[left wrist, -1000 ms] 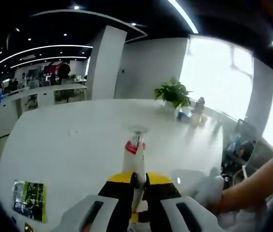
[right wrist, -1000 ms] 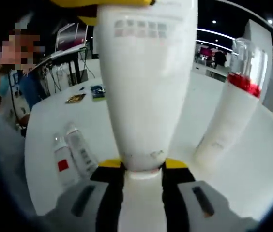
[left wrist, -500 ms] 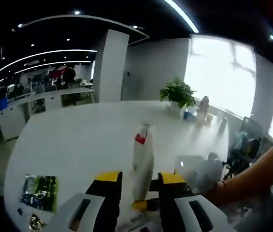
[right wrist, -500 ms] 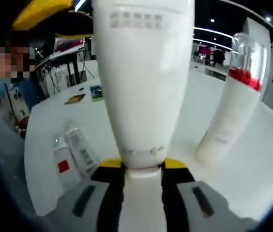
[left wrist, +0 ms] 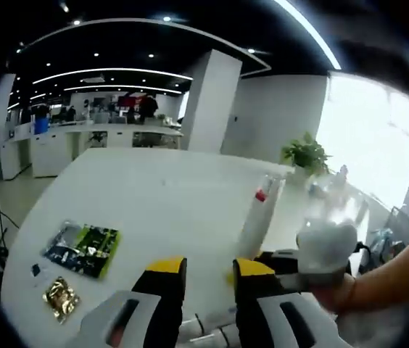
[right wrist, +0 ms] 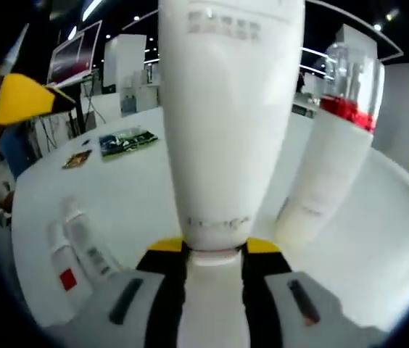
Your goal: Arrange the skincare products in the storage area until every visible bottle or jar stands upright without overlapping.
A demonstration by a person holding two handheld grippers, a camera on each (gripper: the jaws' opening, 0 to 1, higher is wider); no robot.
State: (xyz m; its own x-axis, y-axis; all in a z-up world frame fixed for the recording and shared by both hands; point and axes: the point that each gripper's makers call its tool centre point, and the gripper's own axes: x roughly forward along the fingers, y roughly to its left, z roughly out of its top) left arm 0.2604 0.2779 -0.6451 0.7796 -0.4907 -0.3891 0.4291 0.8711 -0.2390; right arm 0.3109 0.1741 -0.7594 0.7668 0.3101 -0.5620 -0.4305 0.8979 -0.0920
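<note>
My right gripper (right wrist: 214,246) is shut on the base of a large white bottle (right wrist: 226,109), which rises upright in front of the camera. Just right of it, a slimmer white bottle (right wrist: 331,152) with a red collar and clear cap stands upright on the white table (right wrist: 400,246). The same slim bottle (left wrist: 259,217) appears ahead and to the right of my left gripper (left wrist: 210,270), which is open with nothing between its jaws. Two small tubes (right wrist: 74,246) lie flat side by side on the table at the left. A yellow tip of the left gripper (right wrist: 23,98) shows at the left edge.
A green and black packet (left wrist: 81,246) and a gold packet (left wrist: 61,297) lie on the table near its left edge. A gloved hand (left wrist: 325,243) is at the right beside the slim bottle. A potted plant (left wrist: 306,154) stands at the table's far end.
My left gripper opened, let go of the red-collared bottle and drew back to the left; that bottle now stands free. The right gripper still holds the large white bottle.
</note>
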